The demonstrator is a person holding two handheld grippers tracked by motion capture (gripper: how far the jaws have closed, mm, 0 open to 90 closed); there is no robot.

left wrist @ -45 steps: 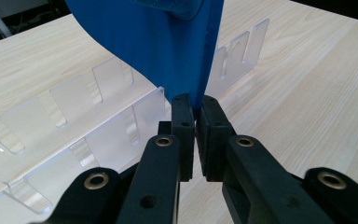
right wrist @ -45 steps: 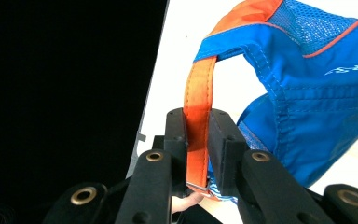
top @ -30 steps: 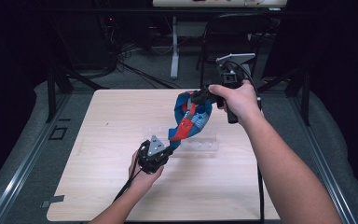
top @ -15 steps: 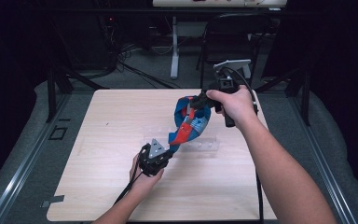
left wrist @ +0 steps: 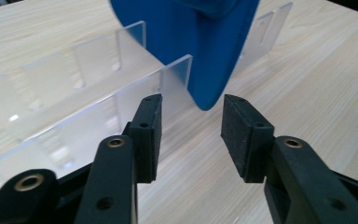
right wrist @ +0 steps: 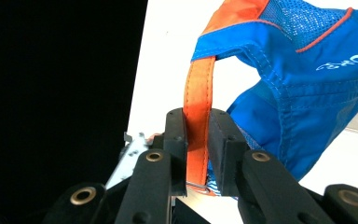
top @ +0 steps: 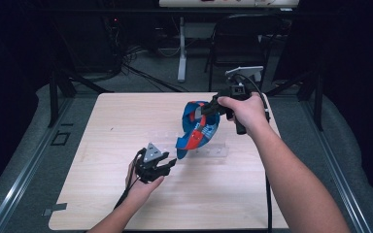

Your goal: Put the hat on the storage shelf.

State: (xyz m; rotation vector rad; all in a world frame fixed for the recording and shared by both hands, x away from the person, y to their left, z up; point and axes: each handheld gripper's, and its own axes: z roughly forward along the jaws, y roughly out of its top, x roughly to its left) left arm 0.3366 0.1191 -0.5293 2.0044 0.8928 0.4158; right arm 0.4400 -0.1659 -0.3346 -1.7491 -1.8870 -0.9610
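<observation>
We work at a pale wooden table (top: 126, 121) in a dark room, a chair (top: 238, 43) behind it. Our right gripper (right wrist: 196, 133) clamps the orange strap (right wrist: 198, 93) of the blue cap (top: 196, 128) over a clear acrylic rack (left wrist: 98, 93). Our left gripper (left wrist: 191, 126), jaws just opened, stands empty beneath its tip.

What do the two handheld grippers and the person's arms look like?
Both the left gripper and the right gripper are black with two flat-padded fingers and brass-coloured pivots. Each carries a grey three-cornered plate and trails a black cable. The forearms are bare, with no sleeves.
</observation>
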